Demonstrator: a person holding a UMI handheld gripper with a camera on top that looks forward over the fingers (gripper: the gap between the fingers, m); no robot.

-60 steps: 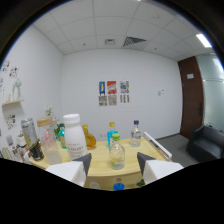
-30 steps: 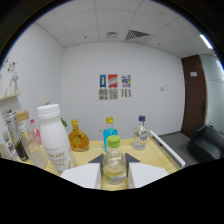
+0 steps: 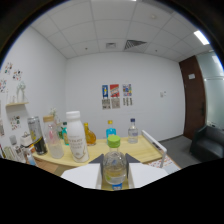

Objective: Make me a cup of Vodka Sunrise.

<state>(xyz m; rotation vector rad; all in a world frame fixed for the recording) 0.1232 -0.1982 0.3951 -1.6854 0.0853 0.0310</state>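
Gripping: the gripper [image 3: 115, 176] has its two pale fingers [image 3: 82, 175] set on either side of a small clear plastic bottle with a green cap and pale yellowish liquid [image 3: 114, 162]; whether both pads press its sides or a slight gap remains cannot be told from this view.
Task item: that green-capped bottle stands upright between the fingers at the near edge of the light wooden table [image 3: 142, 150], likely the juice or mixer for the drink.
Doing the step well: the person should probably close squarely on the bottle's body below the shoulder, keep it vertical, and lift straight up, so it neither tilts nor brushes its neighbour.
Near left: a tall white opaque bottle with a white cap [image 3: 76, 136] stands just beside it, the closest thing to knock.
Further left: a clear tall bottle [image 3: 52, 140] and a dark can [image 3: 36, 135] are grouped together.
Far: an amber rounded bottle [image 3: 89, 135], a blue-capped bottle [image 3: 110, 131] and a clear bottle with a dark cap [image 3: 132, 132] stand beyond.
Risk: a slippery round body may rotate if held off-centre.
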